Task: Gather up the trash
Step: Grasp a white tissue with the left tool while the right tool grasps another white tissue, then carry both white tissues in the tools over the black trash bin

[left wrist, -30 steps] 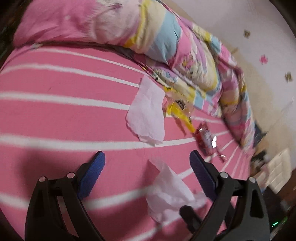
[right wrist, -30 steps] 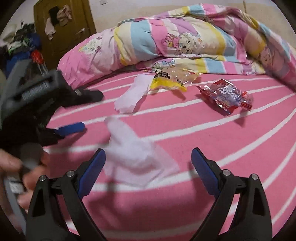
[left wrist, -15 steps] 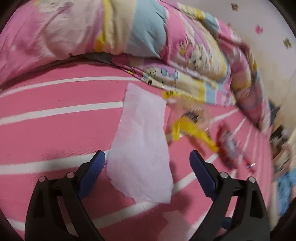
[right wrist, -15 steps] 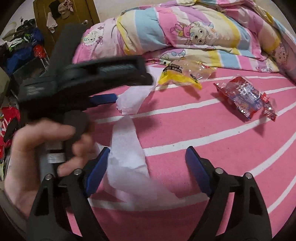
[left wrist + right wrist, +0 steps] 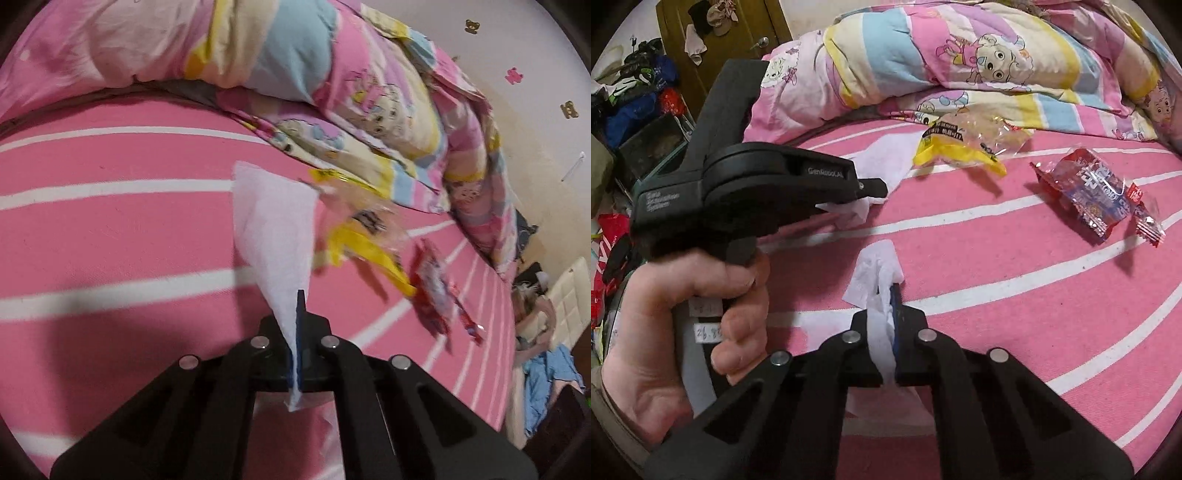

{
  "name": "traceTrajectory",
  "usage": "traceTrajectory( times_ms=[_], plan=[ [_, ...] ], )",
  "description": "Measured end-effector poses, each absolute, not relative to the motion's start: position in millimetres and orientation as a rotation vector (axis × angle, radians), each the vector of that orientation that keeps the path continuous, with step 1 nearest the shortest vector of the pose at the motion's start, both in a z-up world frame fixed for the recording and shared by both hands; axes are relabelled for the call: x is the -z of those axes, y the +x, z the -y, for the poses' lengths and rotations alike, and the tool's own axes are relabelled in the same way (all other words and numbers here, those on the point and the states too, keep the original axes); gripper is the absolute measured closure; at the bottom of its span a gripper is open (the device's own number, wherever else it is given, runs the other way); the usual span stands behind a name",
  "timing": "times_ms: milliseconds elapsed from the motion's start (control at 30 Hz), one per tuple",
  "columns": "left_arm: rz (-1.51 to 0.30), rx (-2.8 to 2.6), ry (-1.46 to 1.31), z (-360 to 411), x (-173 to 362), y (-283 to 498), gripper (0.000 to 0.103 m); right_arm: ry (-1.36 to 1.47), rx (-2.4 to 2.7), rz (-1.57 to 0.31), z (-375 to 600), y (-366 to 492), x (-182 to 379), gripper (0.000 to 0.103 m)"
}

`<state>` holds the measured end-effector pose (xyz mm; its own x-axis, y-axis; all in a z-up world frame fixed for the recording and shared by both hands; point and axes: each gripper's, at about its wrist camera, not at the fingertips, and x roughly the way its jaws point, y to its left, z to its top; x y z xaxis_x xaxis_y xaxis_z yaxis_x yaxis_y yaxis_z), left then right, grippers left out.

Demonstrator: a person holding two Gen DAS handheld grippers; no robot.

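Between each gripper's closed fingers [image 5: 300, 332]: a tissue [image 5: 275, 236].

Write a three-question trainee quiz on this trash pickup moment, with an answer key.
1. True or false: both grippers are shut on tissue.
2. Which wrapper lies nearer the quilt: A) the red wrapper or B) the yellow wrapper?
3. Fill in: the wrappers lie on a pink bedsheet with ____ stripes.

Key:
1. True. The left gripper pinches the flat tissue; the right gripper pinches the crumpled tissue.
2. B.
3. White.
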<state>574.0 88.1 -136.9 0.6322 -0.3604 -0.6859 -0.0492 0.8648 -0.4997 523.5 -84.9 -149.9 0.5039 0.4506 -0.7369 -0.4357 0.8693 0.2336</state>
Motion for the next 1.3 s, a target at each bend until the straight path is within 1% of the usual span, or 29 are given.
traceTrajectory(
  times_ms=[167, 333, 567, 767, 1100, 1300],
  plan=[
    [-0.869, 0.189, -0.588, -87, 135, 538, 0.103, 0.068, -0.538, -0.897, 94, 518, 142, 0.100],
    [-0.885, 0.170, -0.637, -86, 141, 502, 0.103, 0.084, -0.537, -0.906, 110, 489, 133, 0.100],
    [-0.865, 0.200, -0.553, -58, 115, 439, 0.103, 0.083, -0.561, -0.894, 125, 443, 122, 0.100],
    [-0.835, 0.218, -0.518, -27, 87, 375, 0.103, 0.101, -0.558, -0.872, 150, 383, 99, 0.100],
    [-0.774, 0.352, -0.425, 67, 2, 269, 0.103, 0.144, -0.447, -0.750, 233, 264, 8, 0.100],
    [-0.741, 0.454, -0.365, 126, -35, 221, 0.103, 0.170, -0.341, -0.673, 297, 195, -38, 0.100]
  ],
)
